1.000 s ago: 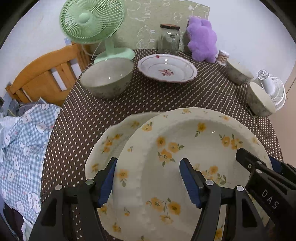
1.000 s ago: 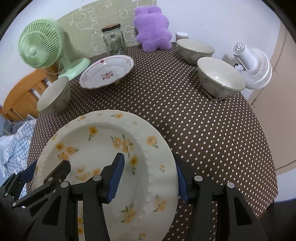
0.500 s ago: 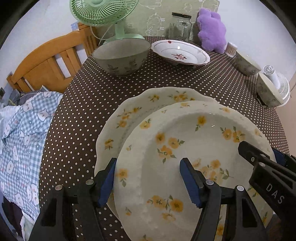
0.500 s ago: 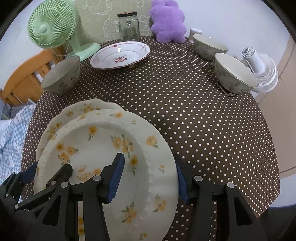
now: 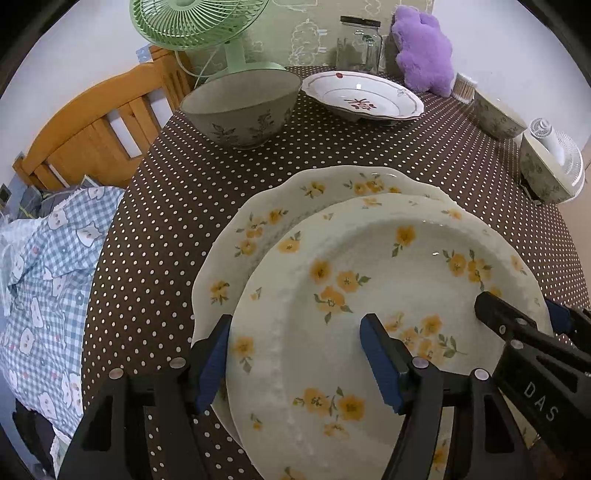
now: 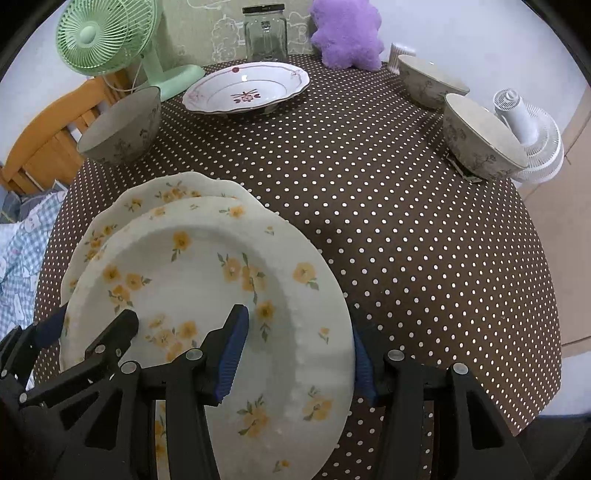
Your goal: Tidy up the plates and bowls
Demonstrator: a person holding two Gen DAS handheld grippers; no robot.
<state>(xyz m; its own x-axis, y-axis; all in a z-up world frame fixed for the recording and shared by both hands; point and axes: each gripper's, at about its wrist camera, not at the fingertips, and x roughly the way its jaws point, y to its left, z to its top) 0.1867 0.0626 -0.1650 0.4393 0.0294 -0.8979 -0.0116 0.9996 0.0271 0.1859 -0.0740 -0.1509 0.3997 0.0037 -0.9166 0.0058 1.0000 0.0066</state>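
A yellow-flowered plate (image 5: 369,280) (image 6: 207,266) is held at its left rim by my left gripper (image 5: 295,354) and at its right rim by my right gripper (image 6: 297,350); both are shut on it. It sits low over a matching second plate (image 5: 295,199) (image 6: 147,195) lying on the brown dotted table (image 6: 406,221). A red-patterned plate (image 5: 362,96) (image 6: 245,88) lies at the back. One grey bowl (image 5: 240,107) (image 6: 122,129) stands at the left, two more grey bowls (image 6: 476,136) (image 6: 428,79) at the right.
A green fan (image 6: 107,37), a glass jar (image 6: 265,33) and a purple plush toy (image 6: 347,33) stand along the back edge. A white fan (image 6: 532,140) is off the right edge. A wooden chair (image 5: 96,125) and checked cloth (image 5: 48,266) are at the left.
The held plate has come down and forward over the second plate, more of which now shows. Both grippers kept their grip and the view sank closer to the table.
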